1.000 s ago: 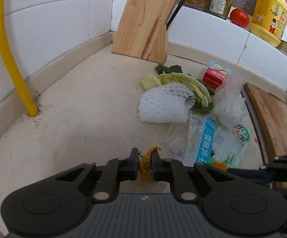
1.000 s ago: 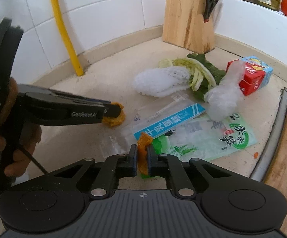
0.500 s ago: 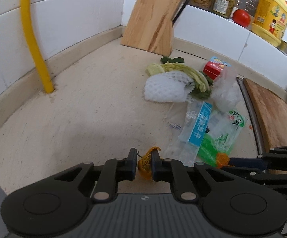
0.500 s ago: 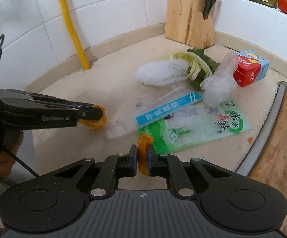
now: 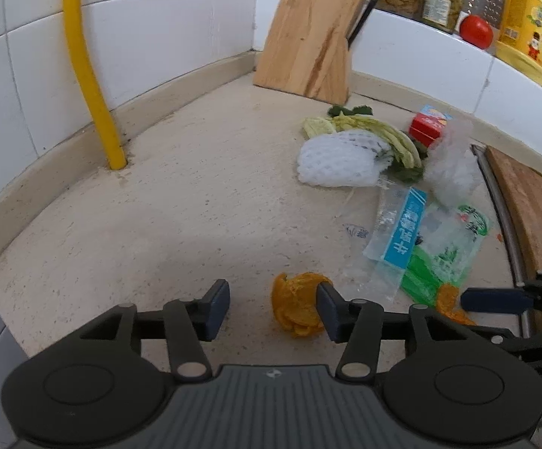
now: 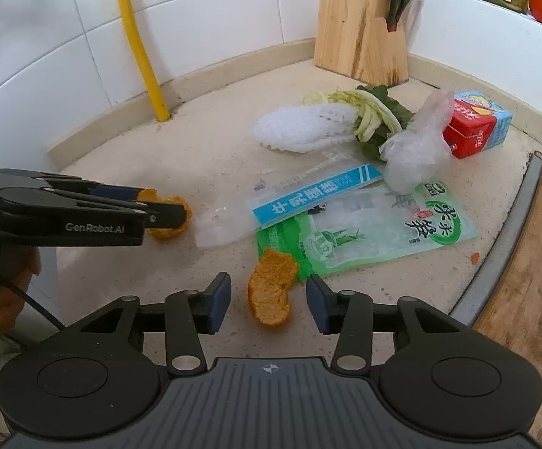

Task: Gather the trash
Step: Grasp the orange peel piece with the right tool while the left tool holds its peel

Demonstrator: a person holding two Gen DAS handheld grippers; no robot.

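Note:
My left gripper (image 5: 273,308) has its jaws opening, with a crumpled orange peel (image 5: 296,308) between them, lying against the right pad and off the left one. The right wrist view shows that peel (image 6: 170,222) down on the counter. My right gripper (image 6: 268,301) is opening too, and a second peel piece (image 6: 271,292) lies loose between its fingers at the corner of a green packet (image 6: 375,232). Further back lie a blue-striped wrapper (image 6: 308,198), a clear bag (image 6: 417,153), a white foam net (image 6: 297,131), cabbage leaves (image 6: 372,112) and a red carton (image 6: 477,127).
A wooden knife block (image 6: 361,26) stands in the back corner and a yellow pipe (image 6: 140,45) runs up the tiled wall. A wooden cutting board (image 6: 525,284) lies at the right. Jars, a tomato (image 5: 476,31) and a yellow bottle (image 5: 529,22) sit on the ledge.
Both grippers went from shut on their peel pieces to open, and the peels now rest on the counter. The left gripper drew back toward the counter's near left edge.

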